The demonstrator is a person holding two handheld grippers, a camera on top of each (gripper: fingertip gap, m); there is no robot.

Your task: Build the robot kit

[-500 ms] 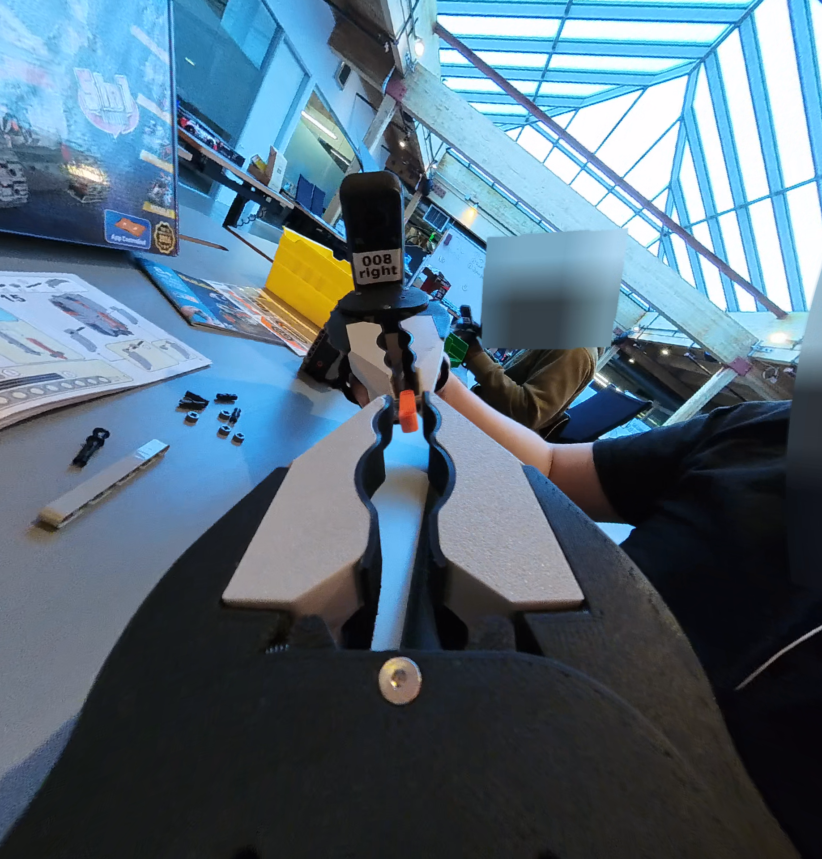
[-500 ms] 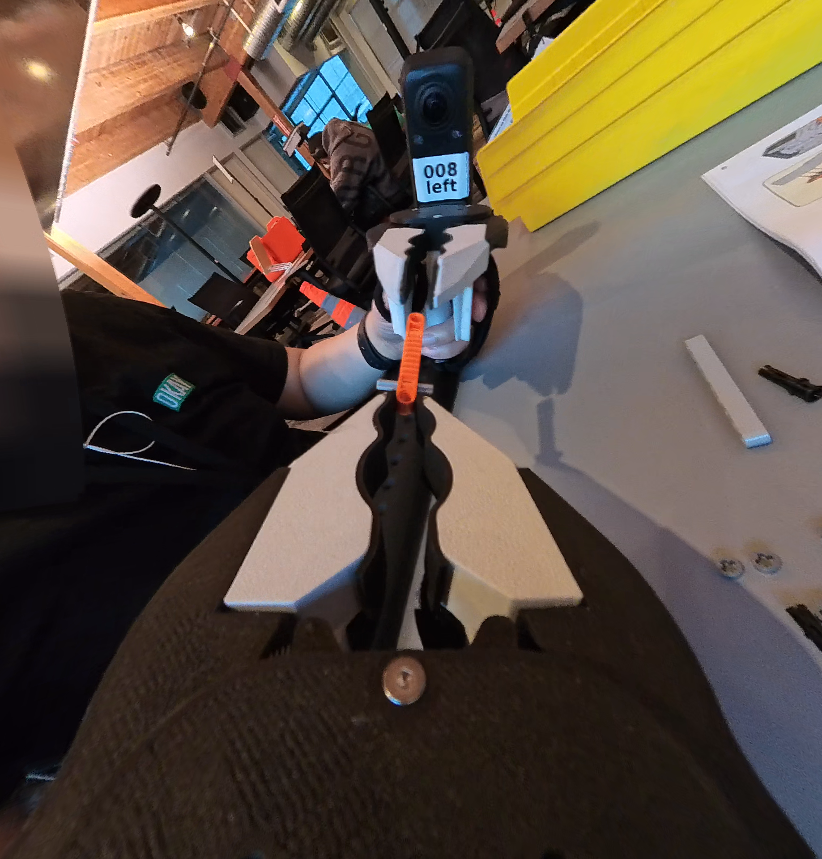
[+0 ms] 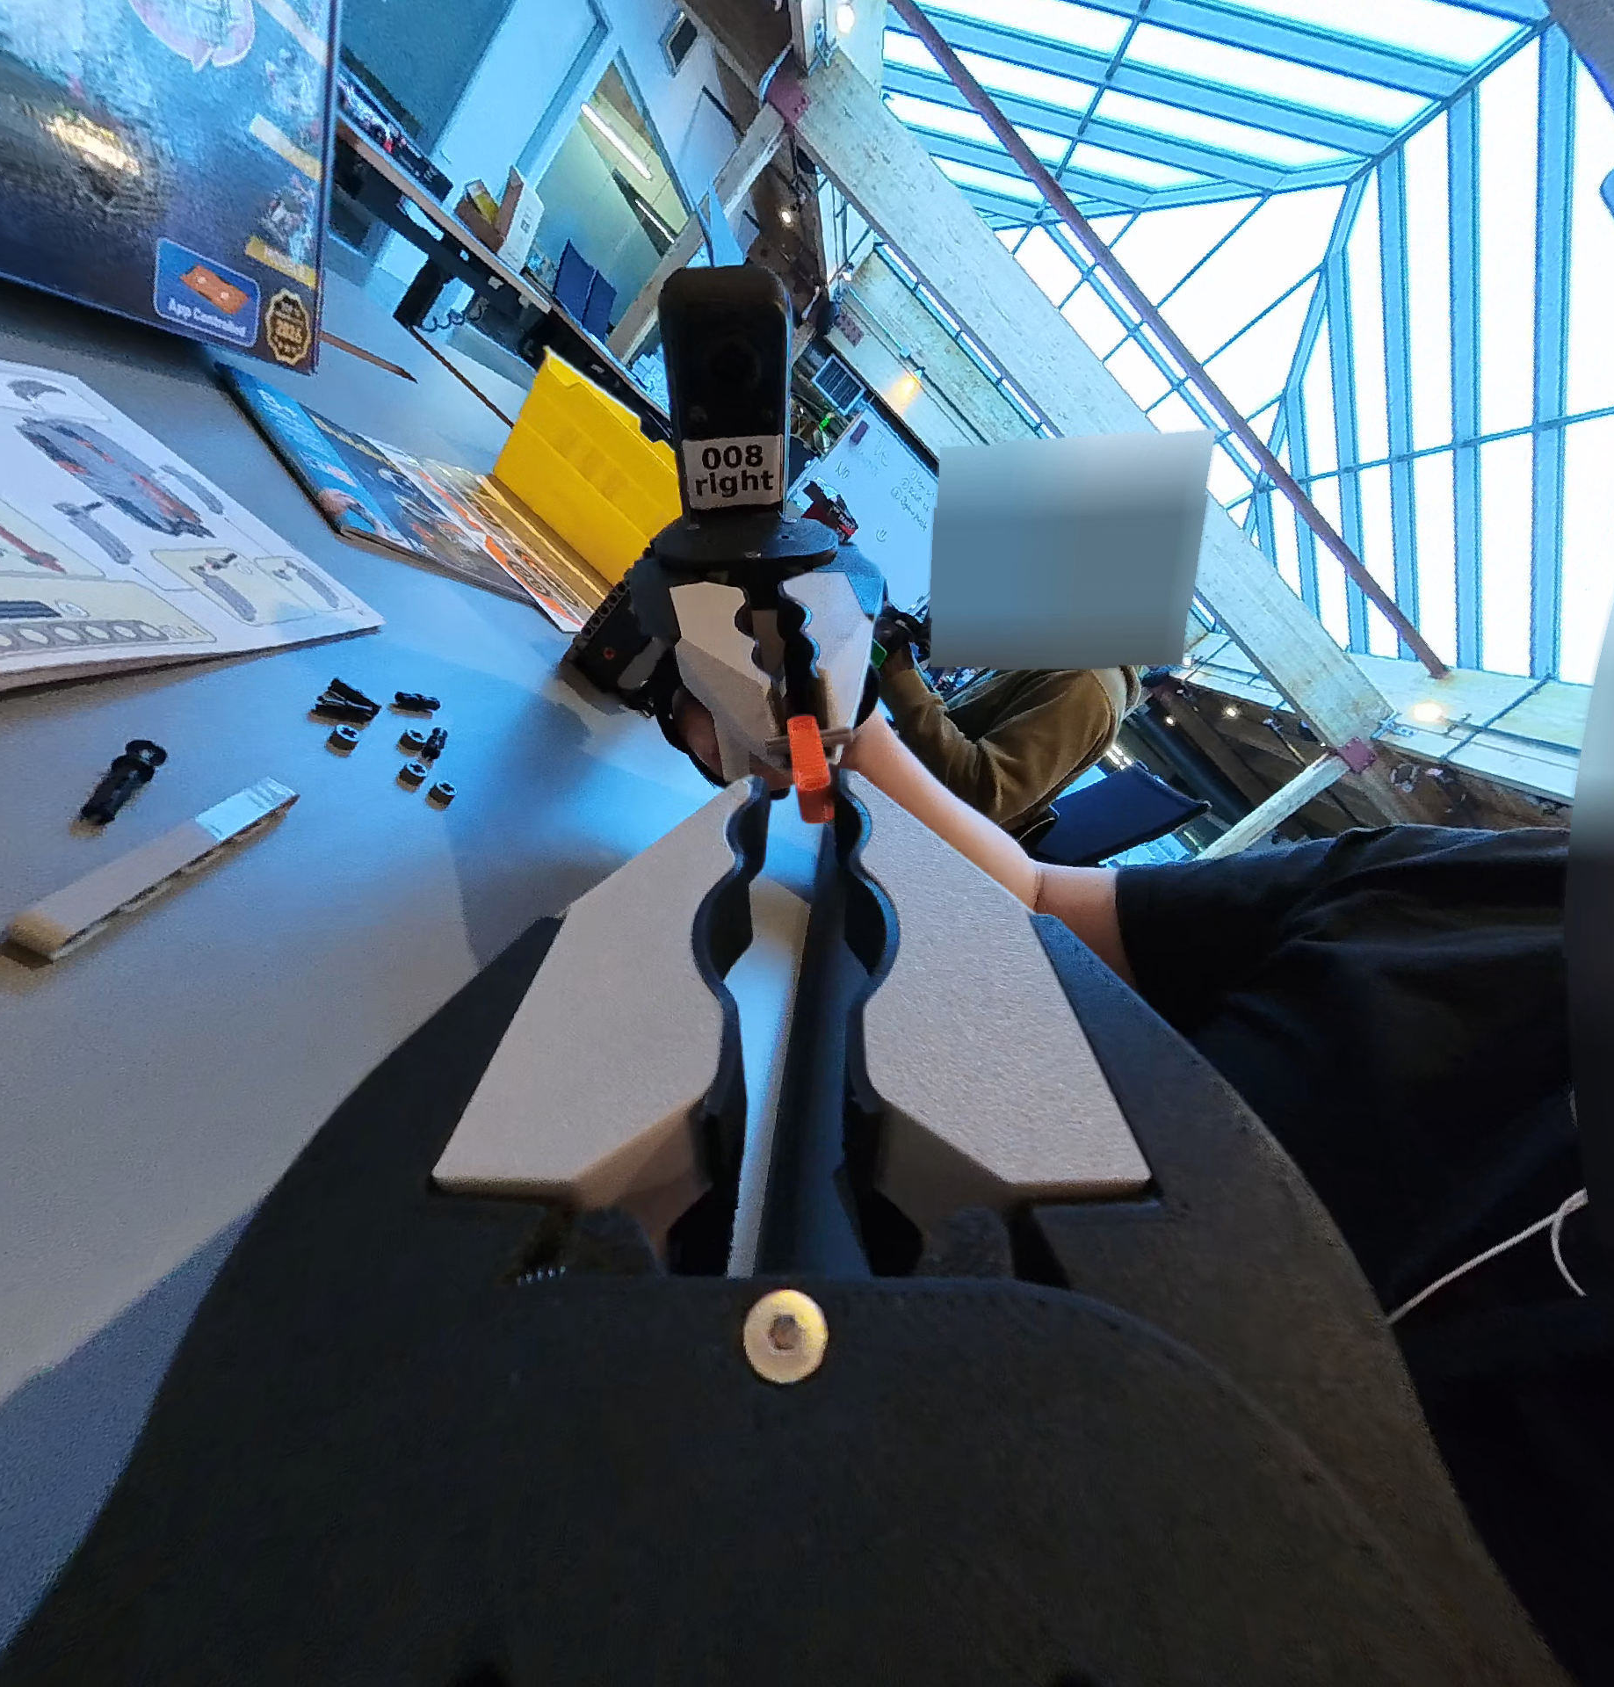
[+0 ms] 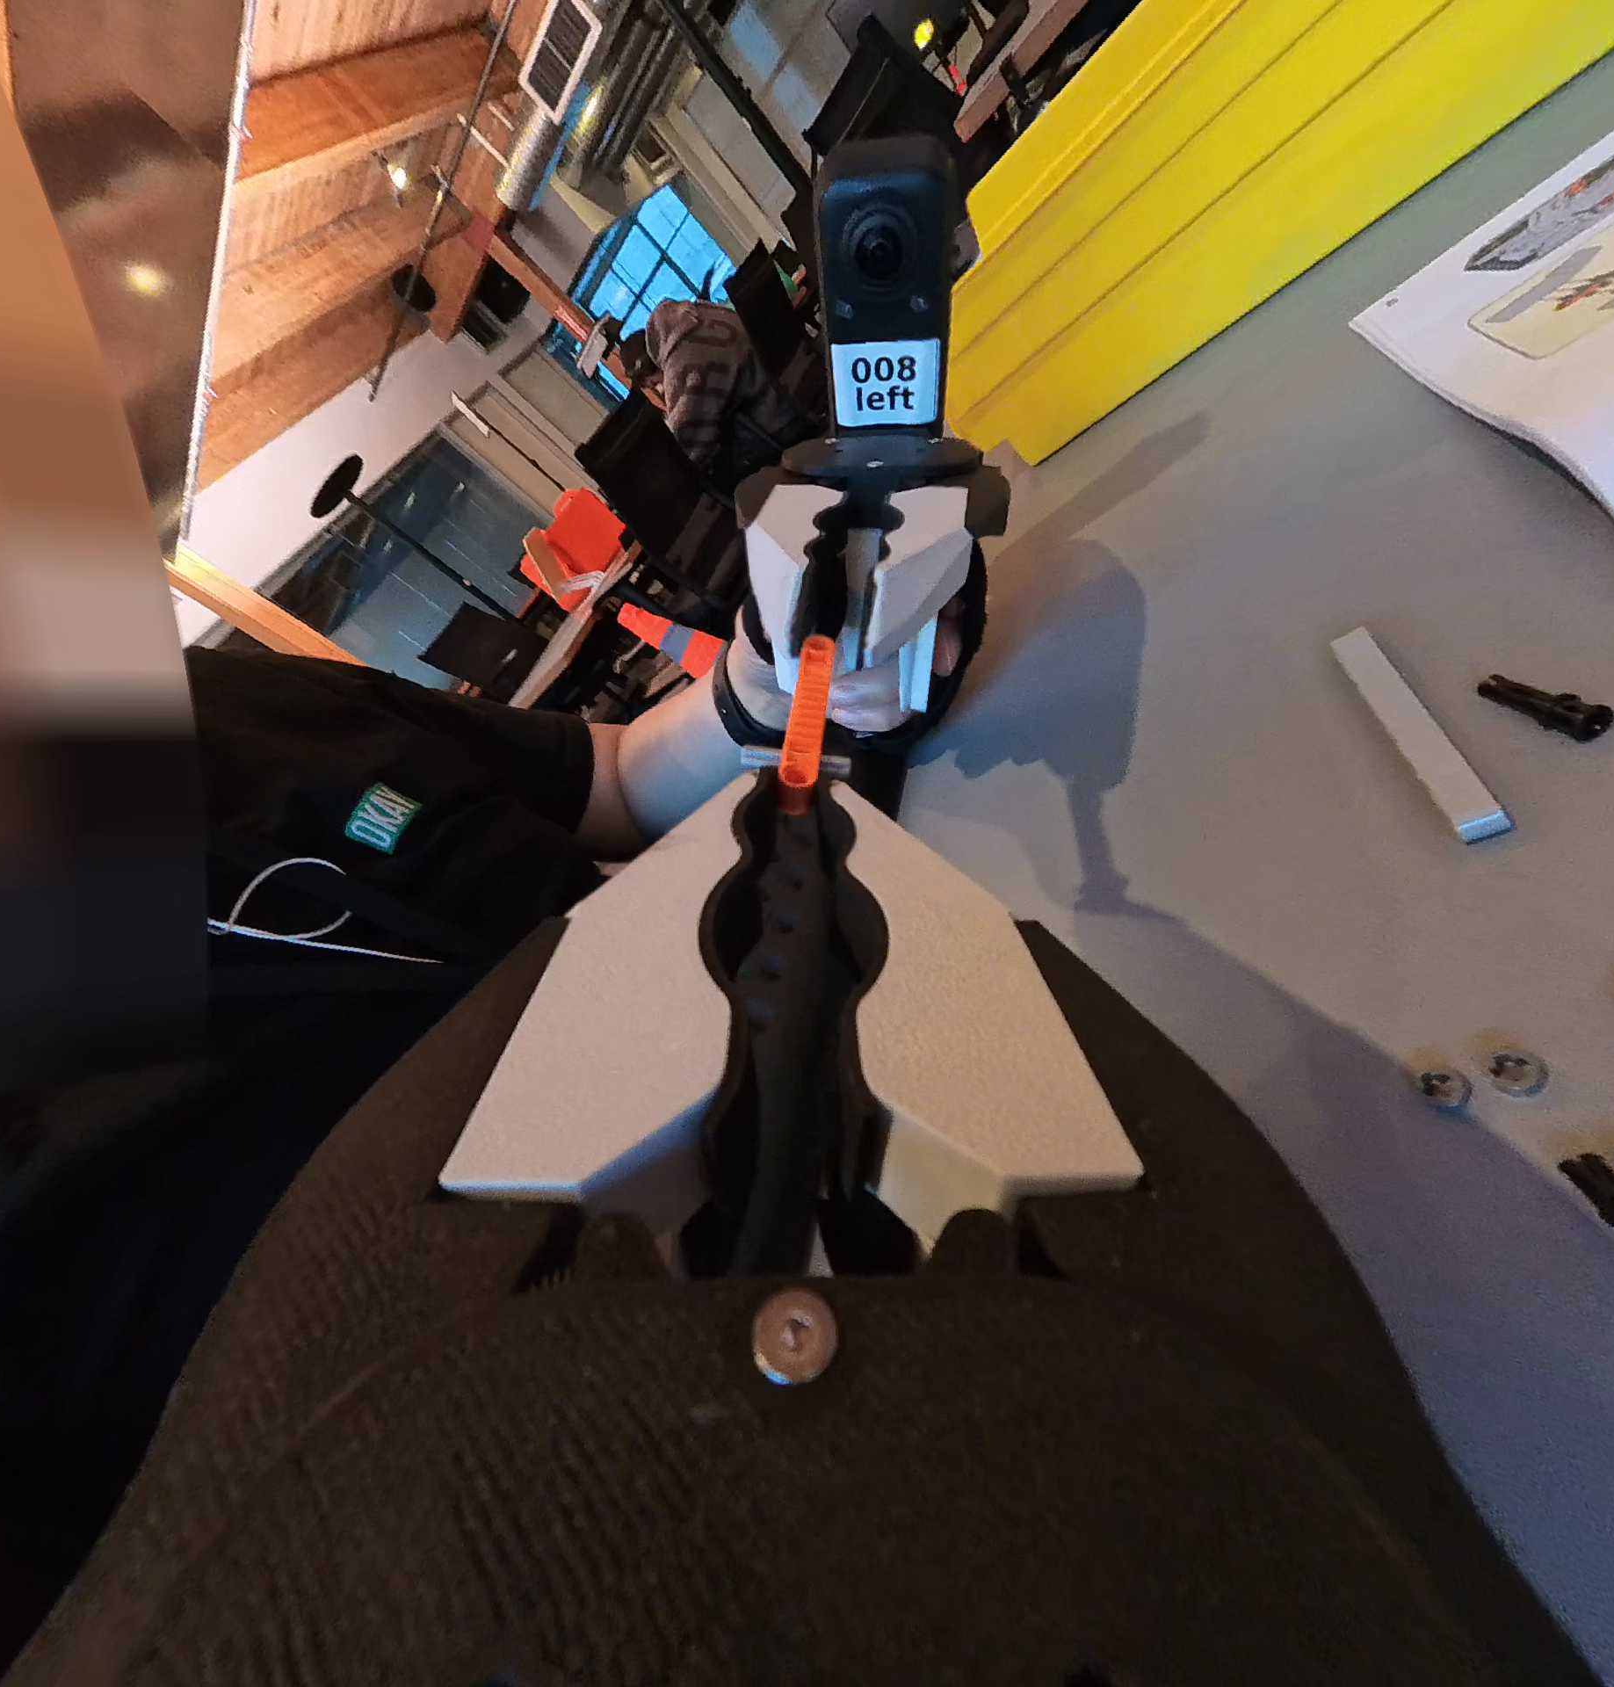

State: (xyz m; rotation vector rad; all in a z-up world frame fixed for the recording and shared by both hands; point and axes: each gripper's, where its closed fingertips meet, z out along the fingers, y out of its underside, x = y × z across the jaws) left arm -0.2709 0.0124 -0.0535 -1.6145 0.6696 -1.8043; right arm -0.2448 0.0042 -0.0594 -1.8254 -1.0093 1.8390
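Note:
My left gripper (image 3: 794, 803) is shut on a light grey beam (image 3: 759, 1114) that runs between its fingers. It also shows in the right wrist view (image 4: 912, 657). My right gripper (image 4: 789, 803) is shut on a black beam with holes (image 4: 775, 958). An orange beam (image 4: 805, 721) sticks out past its tips, with a short grey pin (image 4: 755, 756) through it. The two grippers face each other tip to tip above the grey table (image 3: 237, 1050). The orange beam (image 3: 810, 767) reaches from the right gripper (image 3: 789, 721) to the left gripper (image 4: 830, 639).
On the table lie a loose grey beam (image 3: 146, 863), a black pin (image 3: 123, 776), several small black pieces (image 3: 392, 739), an open instruction booklet (image 3: 127, 548), a second booklet (image 3: 401, 493), a toy box (image 3: 146, 155) and a yellow bin (image 3: 593, 475). A person sits behind. The grippers are tip to tip, or close to it. Both grippers' tips are roughly 15 cm from the black pin (image 3: 123, 776). It turns up in the right wrist view (image 4: 1554, 707) as well.
Both grippers stay shut and facing each other. The orange beam sits a little higher and the right gripper a little further right in the left wrist view.

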